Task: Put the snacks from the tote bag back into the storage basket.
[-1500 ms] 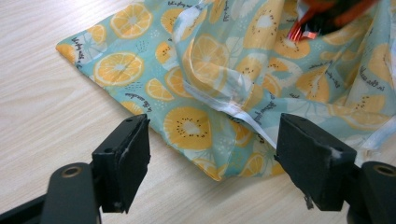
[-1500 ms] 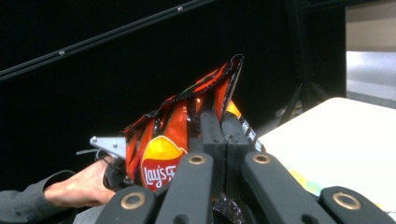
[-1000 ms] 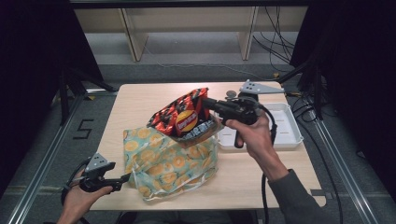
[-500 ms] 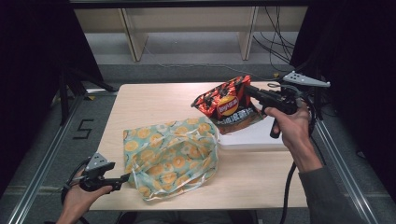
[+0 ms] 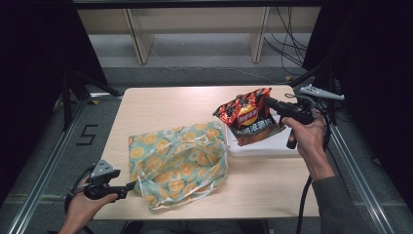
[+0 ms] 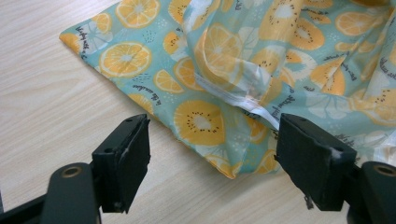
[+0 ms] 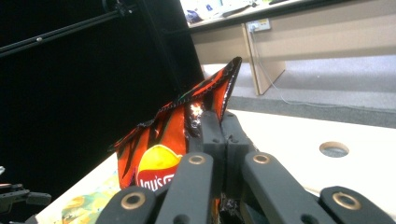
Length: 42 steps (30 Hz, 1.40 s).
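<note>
High view: a red chip bag is held in the air above a white tray at the right side of the table, pinched at its top edge by the right gripper. In the right gripper view the jaws are seen pressed together on the crimped seam of the chip bag, a hold that lets the body hang free below so it can be lowered flat. The tray lies directly under it, which suggests it is meant as the resting place. A fruit-printed bag is spread on the table just beside the tray, its mouth turned toward it. The left gripper is kept at the near corner of that bag, jaws apart with nothing clamped, apparently placed to steady it.
</note>
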Each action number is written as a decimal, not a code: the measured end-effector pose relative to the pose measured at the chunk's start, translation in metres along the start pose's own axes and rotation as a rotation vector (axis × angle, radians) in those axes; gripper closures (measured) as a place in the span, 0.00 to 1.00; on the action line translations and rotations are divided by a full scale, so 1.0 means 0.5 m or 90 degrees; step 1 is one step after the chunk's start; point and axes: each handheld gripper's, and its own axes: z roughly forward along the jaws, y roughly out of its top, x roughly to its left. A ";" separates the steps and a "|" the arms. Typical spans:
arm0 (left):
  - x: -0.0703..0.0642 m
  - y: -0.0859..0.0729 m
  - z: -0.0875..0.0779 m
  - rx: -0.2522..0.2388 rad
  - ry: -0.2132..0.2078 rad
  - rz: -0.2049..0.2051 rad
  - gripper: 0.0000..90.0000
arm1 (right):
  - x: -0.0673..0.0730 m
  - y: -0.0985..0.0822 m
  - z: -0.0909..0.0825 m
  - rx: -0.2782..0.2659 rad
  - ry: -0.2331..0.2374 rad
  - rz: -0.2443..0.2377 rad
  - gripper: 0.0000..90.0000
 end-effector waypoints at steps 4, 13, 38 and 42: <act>0.002 0.000 -0.001 0.004 0.000 0.005 0.28 | -0.015 -0.017 0.008 -0.003 -0.003 0.003 1.00; 0.003 0.000 0.000 0.007 -0.004 0.003 0.28 | -0.027 -0.056 0.025 -0.005 -0.010 0.032 1.00; 0.001 0.000 0.003 -0.005 -0.007 -0.018 0.28 | -0.097 -0.115 0.005 -0.023 -0.078 0.114 1.00; 0.002 0.000 0.002 0.003 -0.009 -0.009 0.28 | -0.100 -0.119 0.003 -0.021 -0.085 0.122 0.99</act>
